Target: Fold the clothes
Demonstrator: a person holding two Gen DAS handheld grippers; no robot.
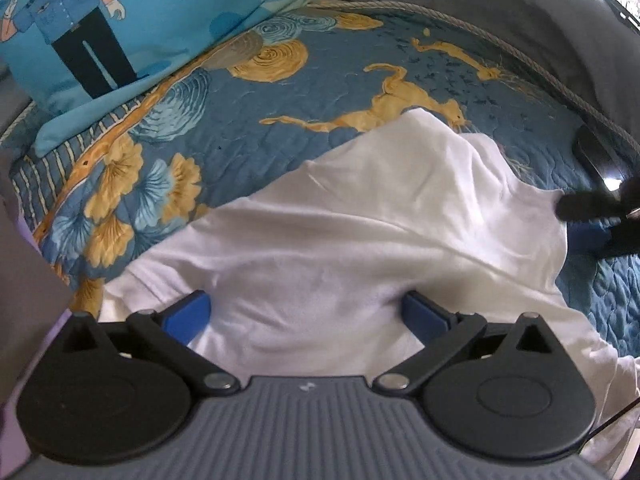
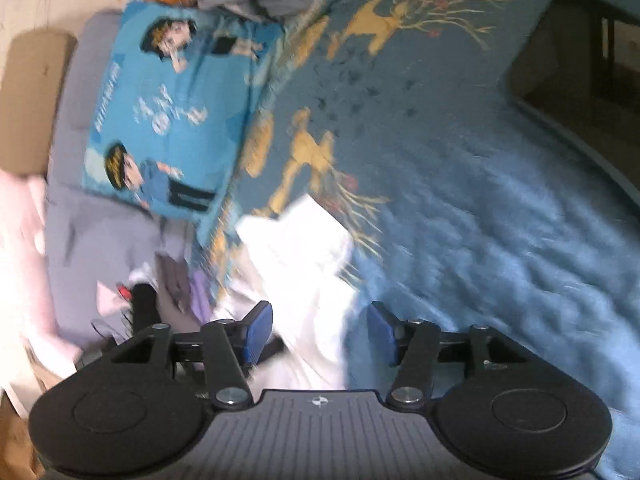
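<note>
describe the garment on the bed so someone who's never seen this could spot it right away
Start from the blue quilted bedspread printed with yellow deer and flowers. Below the cartoon-print pillow, a plain white garment lies spread and wrinkled. It is the only unpatterned white thing on that quilt.

The left gripper [image 1: 306,314] fills the lower part of its wrist view, its blue-padded fingers [image 1: 188,314] spread wide apart, one at lower left, one at lower right of centre. The right gripper [image 2: 320,330] sits likewise at the bottom of its own blurred view, jaws parted, blue pads [image 2: 260,330] facing each other across a gap.
</note>
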